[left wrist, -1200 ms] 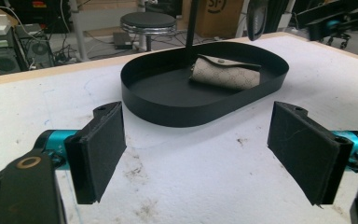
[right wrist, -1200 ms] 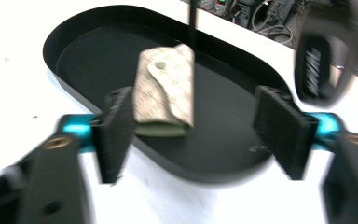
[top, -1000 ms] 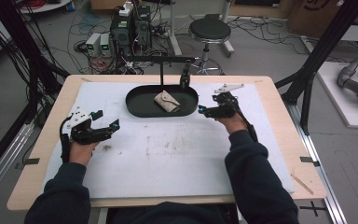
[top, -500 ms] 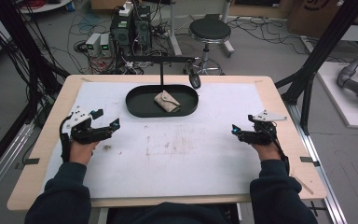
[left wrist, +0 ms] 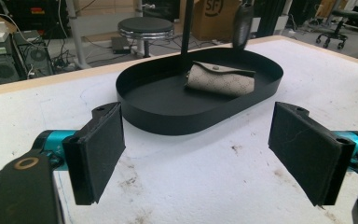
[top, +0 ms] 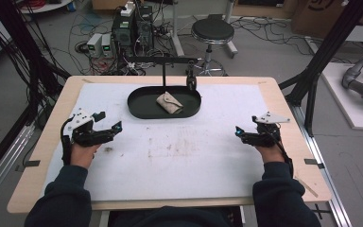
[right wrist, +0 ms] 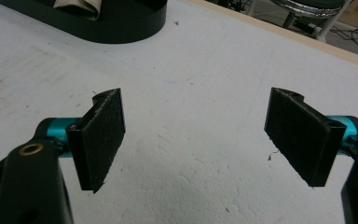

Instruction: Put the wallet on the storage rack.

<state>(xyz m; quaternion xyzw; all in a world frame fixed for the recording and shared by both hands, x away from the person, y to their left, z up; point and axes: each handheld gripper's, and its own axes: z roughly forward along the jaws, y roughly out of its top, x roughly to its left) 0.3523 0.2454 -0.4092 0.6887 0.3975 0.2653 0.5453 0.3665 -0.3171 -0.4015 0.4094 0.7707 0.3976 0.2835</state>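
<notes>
Your pouch (top: 169, 102) sits in the black oval tray (top: 139, 106) at the far middle of the table (top: 283, 101), a small beige fabric piece with a repeating pattern and a folded flap closed by a snap, lying flat on the tray floor toward its right half. A black stand (top: 164, 71) rises from behind the tray, with a dark object hanging from its arm over the tray's right end. Your left hand-held gripper (top: 106, 130) rests at the table's left side, jaws spread wide apart and holding nothing, aimed at the tray. Your right hand-held gripper (top: 244, 134) sits well off at the right side, jaws also wide apart and empty, over bare mat. The white mat (top: 194, 161) covering the table is scuffed and smudged in the middle. Beyond the table you've got a round black stool (top: 212, 32), electronics boxes and loose cables on a grey floor.
</notes>
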